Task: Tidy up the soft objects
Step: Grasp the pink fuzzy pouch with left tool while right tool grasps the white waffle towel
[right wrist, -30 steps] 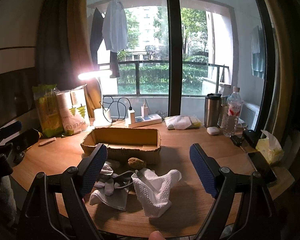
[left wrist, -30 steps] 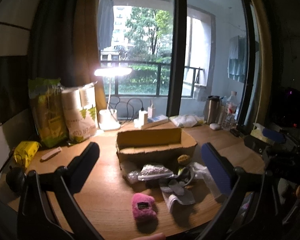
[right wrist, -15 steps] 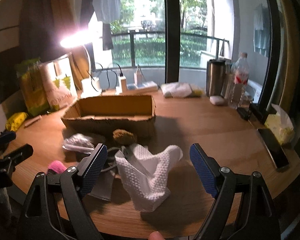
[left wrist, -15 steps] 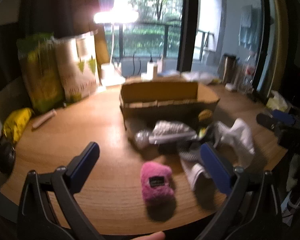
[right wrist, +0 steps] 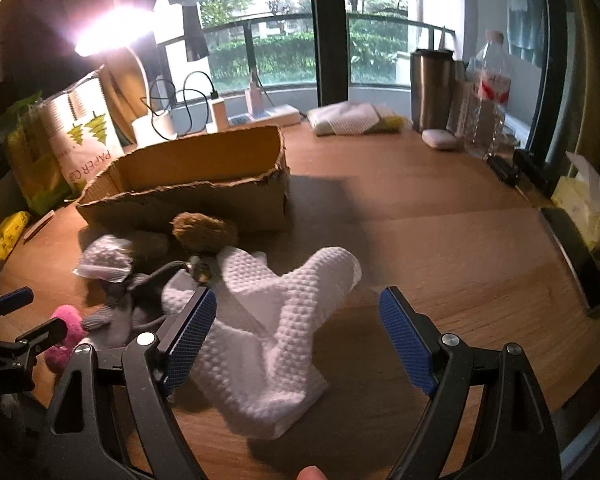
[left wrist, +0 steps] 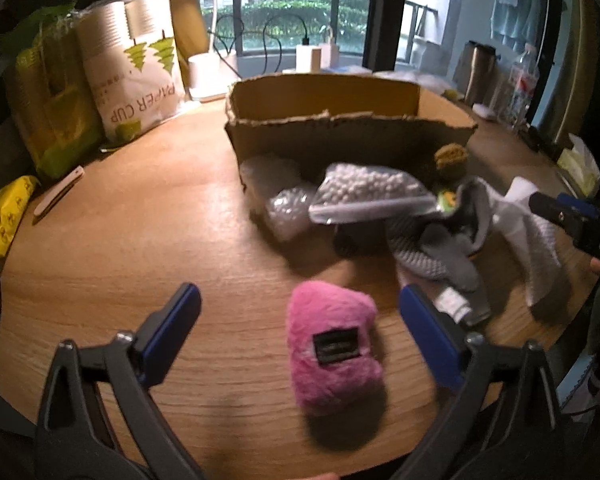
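1. Left wrist view: left tongs (left wrist: pixel 300 316) with blue-padded black fingers, spread wide but just narrowed a little, holding nothing; fluffy pink plush cushion with a black label (left wrist: pixel 334 350) lying on the round wooden table (left wrist: pixel 132 240) between the pads, untouched.
2. Same view: torn, open brown cardboard box (left wrist: pixel 340 120) farther back, seemingly empty.
3. Right wrist view: right tongs (right wrist: pixel 296 330) gaping, empty, poised over crumpled white waffle-textured cloth (right wrist: pixel 276 332).
4. Likely step: approach before grasping. Next: lower, pinch each soft piece, carry toward box.
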{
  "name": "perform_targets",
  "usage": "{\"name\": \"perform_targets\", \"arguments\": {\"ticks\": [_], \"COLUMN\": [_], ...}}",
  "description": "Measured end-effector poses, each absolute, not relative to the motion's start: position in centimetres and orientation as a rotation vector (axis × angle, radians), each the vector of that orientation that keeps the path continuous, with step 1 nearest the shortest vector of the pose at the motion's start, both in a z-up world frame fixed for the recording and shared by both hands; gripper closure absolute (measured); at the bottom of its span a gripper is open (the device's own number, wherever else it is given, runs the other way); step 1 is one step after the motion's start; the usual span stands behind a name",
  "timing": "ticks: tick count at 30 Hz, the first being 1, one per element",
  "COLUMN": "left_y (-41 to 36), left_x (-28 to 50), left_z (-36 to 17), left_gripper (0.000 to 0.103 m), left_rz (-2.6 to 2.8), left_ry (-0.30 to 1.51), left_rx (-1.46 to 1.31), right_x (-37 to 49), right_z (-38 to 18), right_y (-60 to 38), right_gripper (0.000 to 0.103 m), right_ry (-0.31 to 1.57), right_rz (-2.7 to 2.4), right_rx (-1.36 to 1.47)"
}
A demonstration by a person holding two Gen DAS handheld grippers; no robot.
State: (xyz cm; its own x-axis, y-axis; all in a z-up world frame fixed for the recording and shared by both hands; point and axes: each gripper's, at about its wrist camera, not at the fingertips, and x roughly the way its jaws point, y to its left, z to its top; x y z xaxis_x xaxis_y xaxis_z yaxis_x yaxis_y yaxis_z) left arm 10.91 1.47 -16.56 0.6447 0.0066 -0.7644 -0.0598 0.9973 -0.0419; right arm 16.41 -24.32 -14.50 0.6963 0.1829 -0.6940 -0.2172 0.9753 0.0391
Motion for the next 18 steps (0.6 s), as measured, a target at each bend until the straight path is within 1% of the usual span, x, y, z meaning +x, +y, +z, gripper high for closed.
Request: {"name": "perform_targets", "arguments": {"ticks": [1,6,8,9,10,11,12,13,14,15,16,17,18], "left_y": [1.5,1.2,1.0,0.9,0.8,0.7,0.6,0.5,0.4,0.3,0.3,0.4,0.5], "left_x": [11.1,11.3,11.3,11.3,11.3,11.3,11.2,11.1,11.1,11.1,11.0,11.0,11.0], "left_z": [-16.9,-17.9,-18.1,-18.3,-18.6,-18.8,-18.8,-18.7,-18.6,-18.5,-18.5,-18.3,-18.1], "left_gripper": [0.017,0.029,0.034,0.039,0.045,0.047,0.051,0.058,0.060,0.063,0.064,0.065,0.065], "left_rz": [0.038,0.027,0.021,0.019,0.011,-0.003,-0.007,-0.013,-0.022,-0.028,-0.027,-0.026,-0.026], "left_ry": [0.883,0.928,0.941,0.953,0.964,0.975,0.972,0.970,0.969,0.969,0.967,0.964,0.956], "left_rx": [-0.063,-0.055,-0.052,-0.056,-0.062,-0.074,-0.075,-0.074,-0.076,-0.079,-0.080,-0.083,-0.090], "right_x": [16.7,17.6,17.7,17.7,17.7,17.7,17.7,17.6,17.5,17.4,17.2,17.1,17.0], "right_z": [-14.7,-15.7,-16.0,-16.2,-16.3,-16.4,-16.5,-16.4,-16.3,-16.1,-15.8,-15.5,-15.2], "right_y": [-24.4,-24.3,-24.2,-24.2,-24.1,-24.1,-24.1,-24.0,-24.0,-24.0,-24.0,-24.1,-24.2], "right_gripper": [0.018,0.024,0.029,0.032,0.041,0.050,0.053,0.059,0.070,0.076,0.085,0.090,0.092], "right_ry": [0.774,0.803,0.814,0.821,0.827,0.833,0.836,0.834,0.827,0.820,0.810,0.798,0.787], "right_rz": [0.223,0.236,0.249,0.254,0.262,0.265,0.270,0.276,0.282,0.283,0.286,0.289,0.290], "right_rx": [-0.046,-0.044,-0.040,-0.040,-0.038,-0.036,-0.035,-0.037,-0.042,-0.046,-0.045,-0.042,-0.040]}}
